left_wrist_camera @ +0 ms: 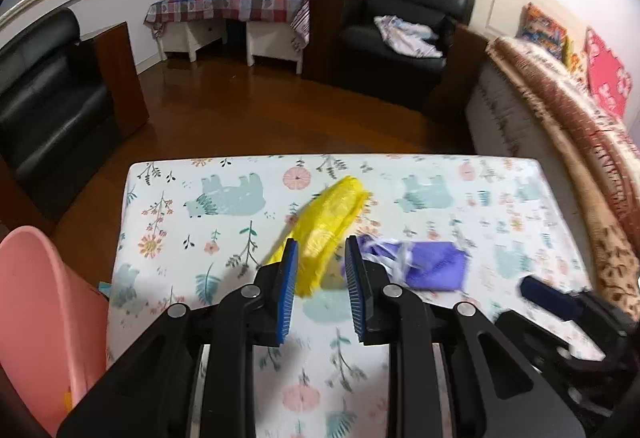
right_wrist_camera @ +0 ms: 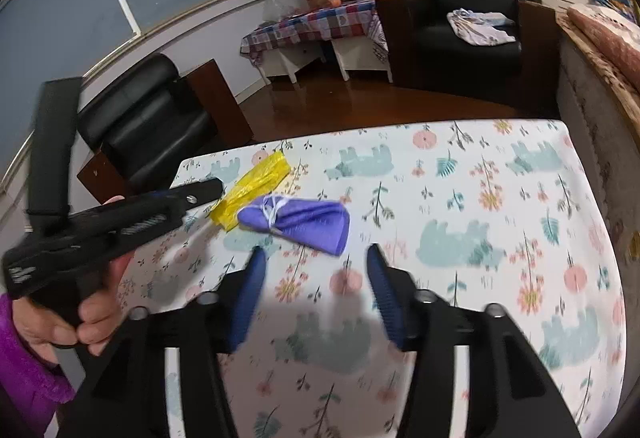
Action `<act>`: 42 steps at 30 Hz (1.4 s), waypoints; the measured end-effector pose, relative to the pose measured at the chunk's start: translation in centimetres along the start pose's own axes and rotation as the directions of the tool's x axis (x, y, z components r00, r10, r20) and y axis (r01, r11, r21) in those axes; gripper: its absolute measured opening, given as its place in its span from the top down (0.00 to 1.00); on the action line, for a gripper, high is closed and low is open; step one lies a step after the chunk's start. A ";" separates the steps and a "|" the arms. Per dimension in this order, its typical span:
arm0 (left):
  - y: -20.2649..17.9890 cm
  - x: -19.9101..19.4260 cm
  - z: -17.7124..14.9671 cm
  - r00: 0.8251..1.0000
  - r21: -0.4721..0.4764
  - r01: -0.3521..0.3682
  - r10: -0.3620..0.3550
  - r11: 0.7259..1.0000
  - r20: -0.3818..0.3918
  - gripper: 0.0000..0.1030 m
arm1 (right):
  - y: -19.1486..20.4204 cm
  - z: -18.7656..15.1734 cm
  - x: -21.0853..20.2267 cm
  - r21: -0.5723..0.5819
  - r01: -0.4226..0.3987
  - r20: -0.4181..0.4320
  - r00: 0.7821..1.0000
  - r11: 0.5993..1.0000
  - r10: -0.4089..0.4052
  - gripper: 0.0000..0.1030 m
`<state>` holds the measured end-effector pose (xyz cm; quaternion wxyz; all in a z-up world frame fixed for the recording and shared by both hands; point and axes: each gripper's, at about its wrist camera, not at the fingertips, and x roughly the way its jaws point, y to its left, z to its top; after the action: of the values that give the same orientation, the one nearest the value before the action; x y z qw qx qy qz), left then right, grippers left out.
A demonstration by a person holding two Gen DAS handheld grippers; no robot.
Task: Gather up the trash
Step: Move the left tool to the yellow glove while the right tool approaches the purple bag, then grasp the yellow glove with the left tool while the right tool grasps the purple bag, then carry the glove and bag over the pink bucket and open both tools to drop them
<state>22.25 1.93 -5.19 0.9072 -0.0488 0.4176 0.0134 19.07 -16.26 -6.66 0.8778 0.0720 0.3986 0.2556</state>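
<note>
Yellow crinkled plastic bag (left_wrist_camera: 326,228) lies uncollected just ahead of the empty, parted left gripper (left_wrist_camera: 322,270); purple tied plastic bag (right_wrist_camera: 298,220) waits just beyond the wide-open right gripper (right_wrist_camera: 316,266).

On the table (right_wrist_camera: 500,165) lay two pieces of trash: one yellow bag (right_wrist_camera: 256,185) at about ten o'clock and one purple bag (right_wrist_camera: 308,222) just beside it toward the centre. Two grippers were in view, the left gripper (left_wrist_camera: 322,258) and the right gripper (right_wrist_camera: 316,262). One pink bin (left_wrist_camera: 36,302) stood at eight o'clock. Two black armchairs (left_wrist_camera: 396,49) sat beyond, at nine and one o'clock.
</note>
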 end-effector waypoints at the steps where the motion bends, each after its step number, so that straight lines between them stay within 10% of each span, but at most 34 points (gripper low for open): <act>1: 0.1 0.8 0.1 1.000 -0.001 -0.009 0.009 1.000 -0.015 0.77 | -0.1 0.4 0.4 -0.012 -0.005 -0.003 1.000 1.000 0.005 0.45; 22: 2.8 -1.1 -2.8 0.999 -0.090 -0.004 0.001 0.996 -0.034 0.91 | 1.7 2.6 8.6 -0.174 -0.048 -0.134 0.991 0.984 0.025 0.41; 42: 2.6 -11.0 -6.3 0.997 -0.154 -0.026 0.038 0.988 0.073 0.91 | 7.5 0.5 -0.6 -0.206 0.070 0.017 0.998 0.976 -0.067 0.52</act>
<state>10.18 4.09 -1.15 0.9155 -0.1111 0.3816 0.0618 16.16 -10.02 -3.47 0.8908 -0.0322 0.3678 0.2649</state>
